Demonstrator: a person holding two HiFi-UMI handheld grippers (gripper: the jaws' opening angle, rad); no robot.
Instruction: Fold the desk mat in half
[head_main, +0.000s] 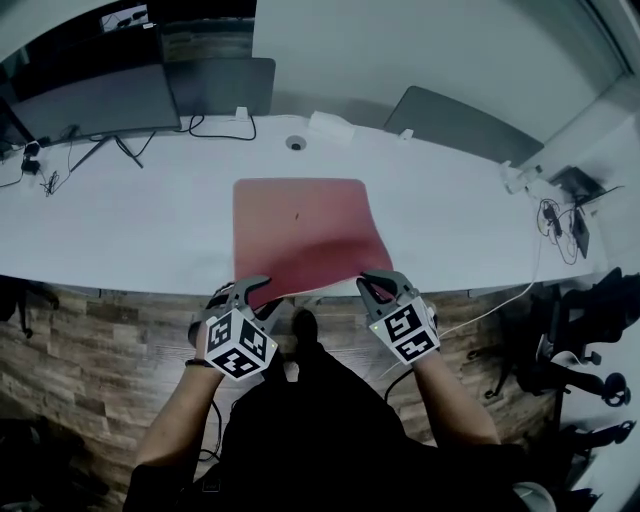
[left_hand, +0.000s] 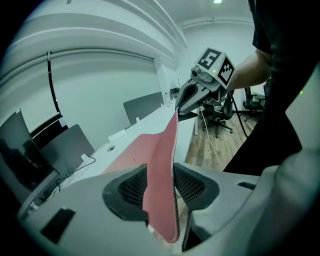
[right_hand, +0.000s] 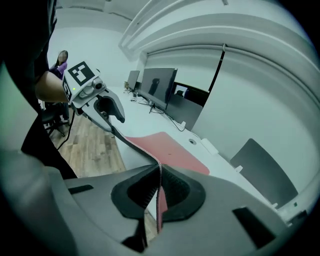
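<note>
White desk (head_main: 120, 230) is stretching across the head view from left to right, with a wood floor (head_main: 80, 350) showing below its near edge. A monitor (head_main: 95, 100) is standing at the upper left of that frame, with cables (head_main: 215, 128) trailing beside it. A dark chair (head_main: 570, 350) is sitting at the lower right, off the desk.

The mat (head_main: 300, 225), red, is lying in the middle of the desk. Its far part is resting flat, and its near edge is reaching the desk's near edge at the frame's centre. Both near corners are being held up off the surface.

The right gripper (head_main: 378, 287) is clamping the near right corner. In the right gripper view its pads are pressing together on the thin sheet, which is showing only as a line between them. From there the mat's edge is running in a sagging curve toward the upper left of that view, to the left gripper (head_main: 255, 292).

The left gripper is sitting at the near left corner. In the left gripper view its jaws are standing narrowly apart, wider than the sheet is thick. The corner is standing slanted between them, leaning toward the pad on the right of the frame rather than being squeezed. Beyond it, the raised edge is climbing to the right gripper at the upper centre of that view.
</note>
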